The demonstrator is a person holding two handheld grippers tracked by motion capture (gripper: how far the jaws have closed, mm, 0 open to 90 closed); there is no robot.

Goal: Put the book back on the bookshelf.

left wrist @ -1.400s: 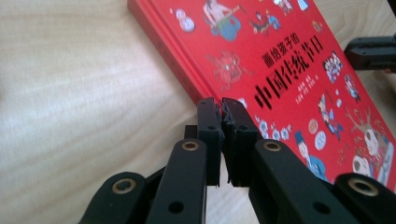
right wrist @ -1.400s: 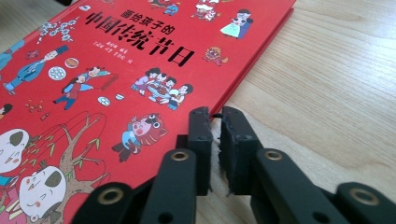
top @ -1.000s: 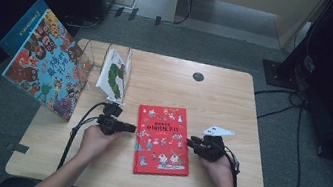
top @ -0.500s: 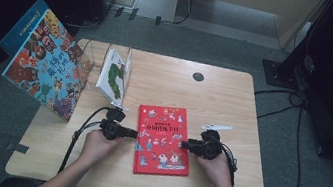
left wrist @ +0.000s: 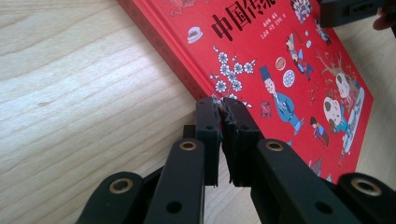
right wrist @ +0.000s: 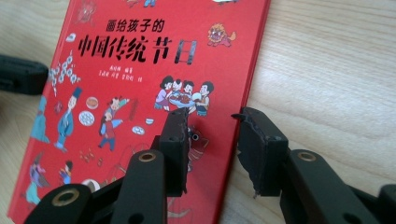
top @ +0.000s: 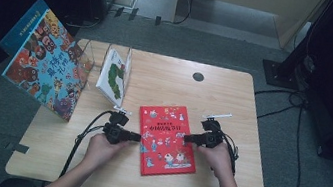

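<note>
On the far left, a big picture book [top: 42,64] is seen propped up past the table's [top: 234,99] left edge, and just right of it a smaller white book [top: 114,76] stands in a clear holder [top: 90,58]. Neither is touched, and whether they belong to the job cannot be judged.

The red book [top: 166,139] lies flat and closed on the near middle of the table, between the two hands. The left gripper [top: 138,137] is held at the book's left edge. In the left gripper view its jaws are seen together, almost touching, with their tips at the edge of the red cover [left wrist: 289,70]; it cannot be made out whether a sliver of cover is pinched between them, since the pads hide the contact. The right gripper [top: 186,138] is held over the book's right edge. In the right gripper view its jaws stand apart, one over the red cover [right wrist: 140,79] and one over the bare wood just beside it, so the edge is straddled but not clamped. These jaws have just been opening, and nothing is pressed between them.

The work is judged to be at an early stage: the book has been approached from both sides, but no lift or opening is shown. A firm hold and the moving or opening of the book appear to be left.

The book's near edge is cut off in both gripper views, and its thickness under the right jaws is hard to read.
</note>
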